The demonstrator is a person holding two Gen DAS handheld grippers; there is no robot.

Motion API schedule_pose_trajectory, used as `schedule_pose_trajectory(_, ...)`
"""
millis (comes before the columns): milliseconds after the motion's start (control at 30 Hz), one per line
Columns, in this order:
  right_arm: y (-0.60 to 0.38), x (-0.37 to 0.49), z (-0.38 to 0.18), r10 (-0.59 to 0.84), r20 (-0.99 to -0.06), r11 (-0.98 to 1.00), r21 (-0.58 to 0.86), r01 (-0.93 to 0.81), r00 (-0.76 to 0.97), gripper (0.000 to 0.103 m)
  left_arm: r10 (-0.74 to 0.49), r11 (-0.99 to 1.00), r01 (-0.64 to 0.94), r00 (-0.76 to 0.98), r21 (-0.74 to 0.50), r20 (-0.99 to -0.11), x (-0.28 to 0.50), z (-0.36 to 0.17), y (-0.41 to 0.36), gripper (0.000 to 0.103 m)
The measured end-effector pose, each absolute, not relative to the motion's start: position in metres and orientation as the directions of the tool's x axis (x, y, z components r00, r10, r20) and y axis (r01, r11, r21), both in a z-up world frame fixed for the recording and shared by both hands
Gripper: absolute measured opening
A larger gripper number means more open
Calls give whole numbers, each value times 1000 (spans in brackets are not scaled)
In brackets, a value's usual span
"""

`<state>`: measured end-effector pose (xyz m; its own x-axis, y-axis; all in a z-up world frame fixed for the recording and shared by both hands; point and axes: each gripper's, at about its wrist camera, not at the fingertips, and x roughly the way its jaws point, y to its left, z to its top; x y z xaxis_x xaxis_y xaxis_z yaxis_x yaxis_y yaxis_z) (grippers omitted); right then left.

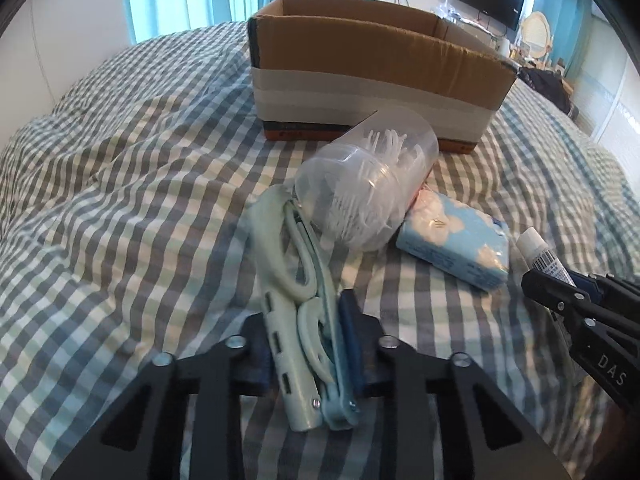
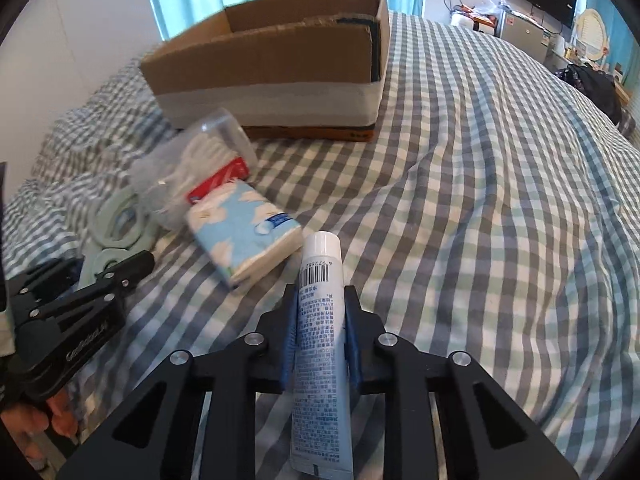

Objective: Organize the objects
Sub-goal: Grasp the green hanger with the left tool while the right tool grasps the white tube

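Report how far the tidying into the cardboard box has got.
Done: nothing visibly packed; what shows of the cardboard box interior is bare. In hand: left gripper clamps folded hangers, right gripper clamps the tube. Left: floss-pick jar and tissue pack on the bed.

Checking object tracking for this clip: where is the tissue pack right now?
The tissue pack lies on the checked bedspread, left of the white tube in the right-wrist view, touching the clear floss-pick container, in front of the cardboard box.
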<state>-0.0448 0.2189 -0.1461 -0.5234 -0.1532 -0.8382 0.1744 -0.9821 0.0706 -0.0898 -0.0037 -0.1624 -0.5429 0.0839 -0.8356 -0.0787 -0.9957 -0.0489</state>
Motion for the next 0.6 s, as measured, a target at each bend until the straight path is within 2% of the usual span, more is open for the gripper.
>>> schedule_pose_trajectory(100, 224, -36, -131, -163, -818, -981, 75, 180, -551, 20, 87, -996, -71, -542, -57, -836, -84, -157, -10, 16)
schedule_pose_trajectory(600, 226, -8, -76, -217, -746, -972, 105, 210, -630, 20, 99, -995, -61, -611, -78, -785, -50, -103, -21, 12)
